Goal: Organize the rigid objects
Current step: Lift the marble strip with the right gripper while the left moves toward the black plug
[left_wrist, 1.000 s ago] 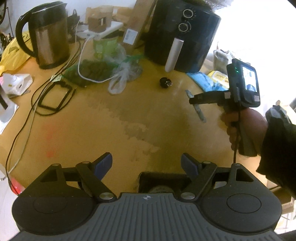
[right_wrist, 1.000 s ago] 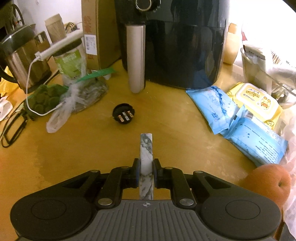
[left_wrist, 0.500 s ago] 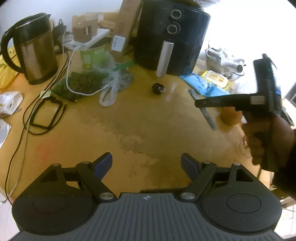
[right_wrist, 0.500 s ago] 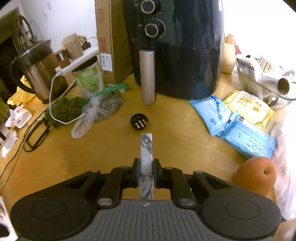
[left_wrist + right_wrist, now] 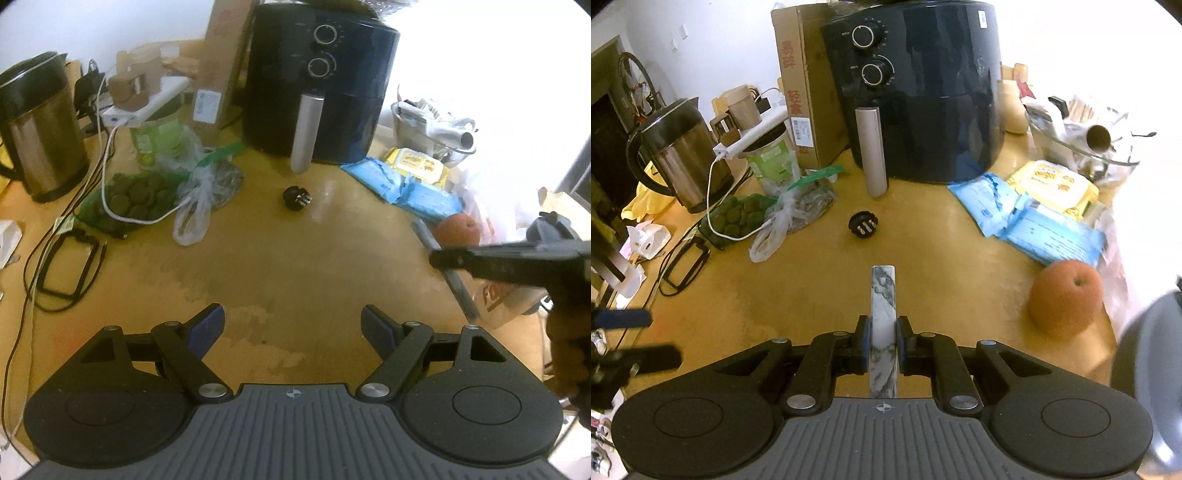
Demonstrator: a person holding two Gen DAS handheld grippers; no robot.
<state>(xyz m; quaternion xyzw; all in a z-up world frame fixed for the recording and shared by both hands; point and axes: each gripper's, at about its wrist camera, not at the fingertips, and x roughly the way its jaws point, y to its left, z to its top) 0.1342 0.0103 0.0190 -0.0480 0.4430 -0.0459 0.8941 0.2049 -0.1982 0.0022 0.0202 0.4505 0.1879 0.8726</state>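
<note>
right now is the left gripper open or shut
Open: the left gripper has its blue pads standing wide apart with only bare table between them.

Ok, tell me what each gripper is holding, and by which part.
Right gripper clamps the marbled bar near its lower end, both pads on its sides. Left gripper holds nothing.

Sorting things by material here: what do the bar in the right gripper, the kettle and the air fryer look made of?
The bar, clamped in the right gripper, looks like marble or a marble-print finish: white with grey veins, squared edges. The kettle looks like brushed stainless steel with a black plastic handle and lid. The air fryer looks like glossy black plastic, judging by its reflections, with a matte silver handle.
</note>
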